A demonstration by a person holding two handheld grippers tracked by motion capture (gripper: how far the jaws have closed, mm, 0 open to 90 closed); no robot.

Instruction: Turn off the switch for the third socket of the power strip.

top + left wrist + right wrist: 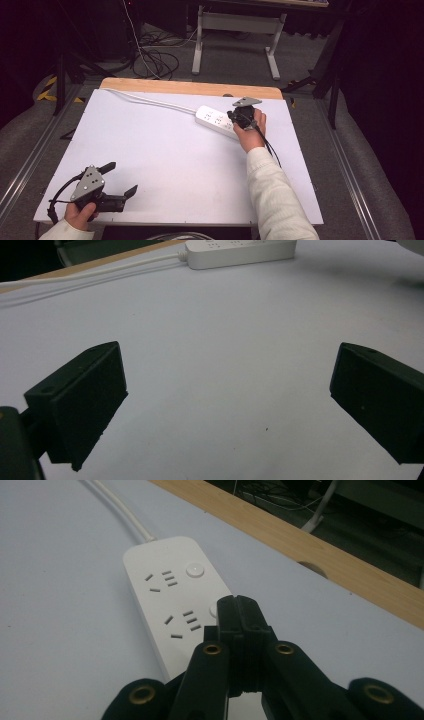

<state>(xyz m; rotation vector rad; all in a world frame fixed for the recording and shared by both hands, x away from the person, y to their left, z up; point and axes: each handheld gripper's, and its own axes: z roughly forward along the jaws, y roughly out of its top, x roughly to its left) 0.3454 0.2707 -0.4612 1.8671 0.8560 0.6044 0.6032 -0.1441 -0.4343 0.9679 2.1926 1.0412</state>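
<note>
Here the white table (165, 150) carries a power strip (170, 600) near its far edge. The right gripper (242, 611), jaws pressed together and empty, hovers over a switch button (194, 570), likely pressing next; the left gripper (225, 405) rests wide apart.

Near end of power strip (165, 605) hidden behind shut right gripper (239, 611); second button half covered by the jaw tips. Contact between tips and strip not tellable. Strip's far end cut off by top edge in left gripper view (240, 251). White cord (150, 101) runs to far left corner of desk (165, 165); plug end not made out. Left gripper (227, 405) jaw bases cut by bottom edge. Socket markings too small to read from high view.
</note>
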